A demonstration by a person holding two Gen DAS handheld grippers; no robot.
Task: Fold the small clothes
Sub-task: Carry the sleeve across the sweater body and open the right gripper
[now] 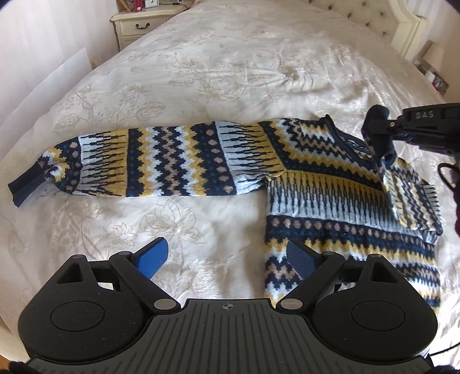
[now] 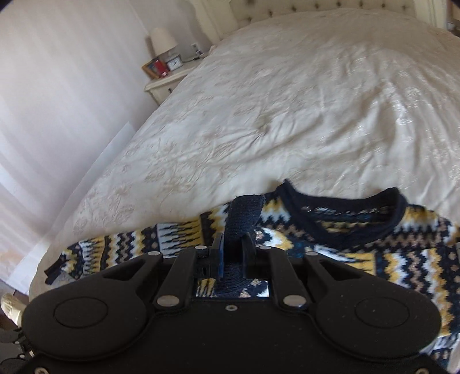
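A cream bedspread [image 1: 230,72] with a pale flower pattern covers a wide bed, with a bedside cabinet [image 1: 138,26] at its far corner. On it lies a knitted sweater [image 1: 330,172] in navy, yellow, white and tan zigzag bands. One sleeve [image 1: 149,164] stretches out flat beyond the left gripper [image 1: 227,256], whose blue fingers [image 1: 152,257] stand spread with only bedspread between them; the sweater's body lies beside its right finger. The right gripper [image 2: 233,250] pinches a dark navy cuff [image 2: 244,215] between nearly closed fingers, holding the other sleeve over the sweater's chest, below the neckline [image 2: 345,207]. The right wrist view is blurred, and the gripper's body hides the lower sweater; the hem is cut off.
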